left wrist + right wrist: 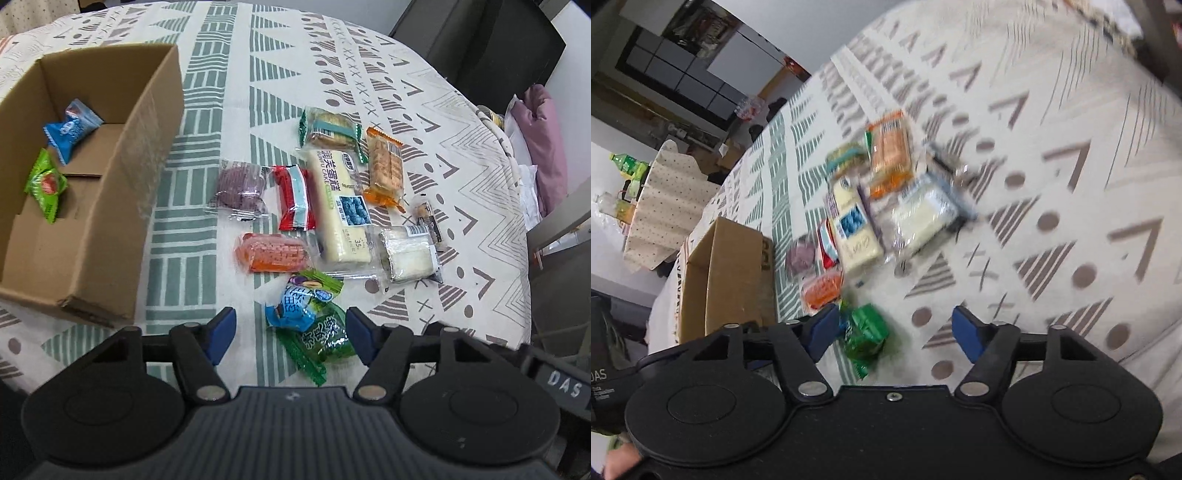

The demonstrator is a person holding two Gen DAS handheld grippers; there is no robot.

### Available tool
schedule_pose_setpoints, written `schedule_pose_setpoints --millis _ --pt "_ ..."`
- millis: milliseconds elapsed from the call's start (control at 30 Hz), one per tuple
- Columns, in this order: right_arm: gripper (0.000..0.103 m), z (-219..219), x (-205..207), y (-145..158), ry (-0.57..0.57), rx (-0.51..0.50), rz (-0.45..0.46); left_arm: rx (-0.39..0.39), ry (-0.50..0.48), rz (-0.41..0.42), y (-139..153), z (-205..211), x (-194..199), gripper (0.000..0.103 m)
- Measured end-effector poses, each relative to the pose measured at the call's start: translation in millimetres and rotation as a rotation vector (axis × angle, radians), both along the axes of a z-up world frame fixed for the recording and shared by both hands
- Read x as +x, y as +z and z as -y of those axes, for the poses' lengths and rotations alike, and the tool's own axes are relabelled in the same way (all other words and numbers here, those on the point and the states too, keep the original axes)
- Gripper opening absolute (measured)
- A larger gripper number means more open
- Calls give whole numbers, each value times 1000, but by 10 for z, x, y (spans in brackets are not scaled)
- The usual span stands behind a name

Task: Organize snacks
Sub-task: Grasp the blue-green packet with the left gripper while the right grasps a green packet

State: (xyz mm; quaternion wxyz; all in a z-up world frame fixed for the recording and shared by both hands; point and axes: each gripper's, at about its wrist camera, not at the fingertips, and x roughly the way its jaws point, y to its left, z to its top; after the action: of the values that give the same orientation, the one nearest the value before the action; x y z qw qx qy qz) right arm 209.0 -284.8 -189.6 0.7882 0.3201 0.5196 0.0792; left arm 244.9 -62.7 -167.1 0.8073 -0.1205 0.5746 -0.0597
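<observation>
In the left wrist view, the left gripper [291,332] hangs with fingers spread wide around the green candy pack [321,339] on the surface, likely lining up a grasp; the cardboard box [122,206] nearby holds two candies. The blurred right wrist view shows the right gripper [895,328] also spread, empty, above the surface.

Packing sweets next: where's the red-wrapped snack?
Left wrist view, mid-table: the red-wrapped snack lies between the purple snack and the long blueberry cake.
</observation>
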Motion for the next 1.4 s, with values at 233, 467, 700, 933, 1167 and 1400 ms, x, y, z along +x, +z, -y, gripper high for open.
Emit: schedule_pose_setpoints --millis 233,467,700,933,1167,1400 --pt "53 -100 33 -234 -6 94 -81 -6 -27 9 -174 46 108 60" --pt "51 -129 75 -326 -4 138 -99 -42 -26 -12 -379 86 159 35" --pt "50 -246 109 -344 39 140 -105 -47 -3 2 -279 2 130 28" --pt "50 -367 101 -359 66 109 -105 -61 29 2 -166 -155 69 27" --pt "50 -502 134 -327 70 51 -66 -69 59 12 -58 -326 -17 26" --pt "25 -659 143 -375 78 -6 -68 -78 66 25 68 -446 -107 26"
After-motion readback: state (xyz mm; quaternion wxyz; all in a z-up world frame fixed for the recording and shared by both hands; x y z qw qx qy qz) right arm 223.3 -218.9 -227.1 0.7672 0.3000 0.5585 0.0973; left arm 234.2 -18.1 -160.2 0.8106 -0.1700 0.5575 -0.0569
